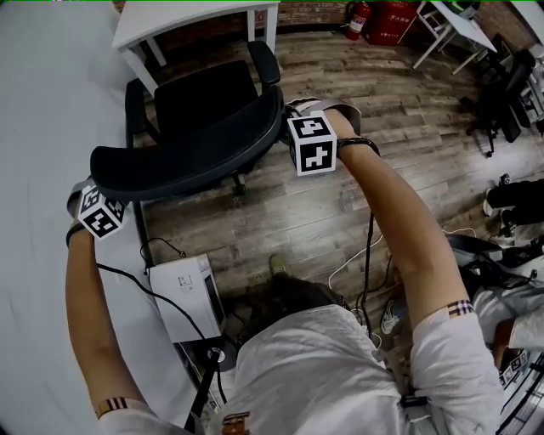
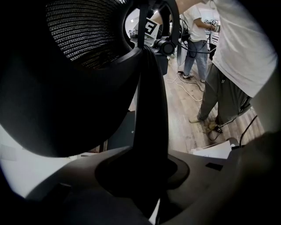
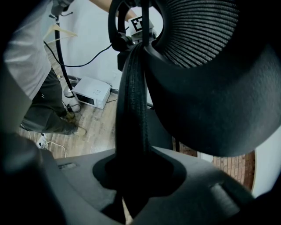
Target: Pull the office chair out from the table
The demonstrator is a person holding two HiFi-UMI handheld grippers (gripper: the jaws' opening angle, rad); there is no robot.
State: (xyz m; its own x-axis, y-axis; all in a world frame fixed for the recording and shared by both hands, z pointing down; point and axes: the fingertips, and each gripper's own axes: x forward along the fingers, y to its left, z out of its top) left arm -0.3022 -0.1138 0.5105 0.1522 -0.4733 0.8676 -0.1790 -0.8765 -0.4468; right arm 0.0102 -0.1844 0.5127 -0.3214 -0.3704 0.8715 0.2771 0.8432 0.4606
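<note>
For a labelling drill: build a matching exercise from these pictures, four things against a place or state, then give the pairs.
1 office chair
2 table
3 white appliance
4 fire extinguisher

A red, by the far wall
B on the floor near the person's feet
C white, beyond the chair
D backrest rim clamped by left gripper and right gripper

Pairs: 1-D, 2-C, 3-B, 4-A

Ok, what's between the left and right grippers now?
The office chair's backrest: its top edge runs from the left gripper to the right gripper, with both sets of jaws shut on it. Head view shows this.
</note>
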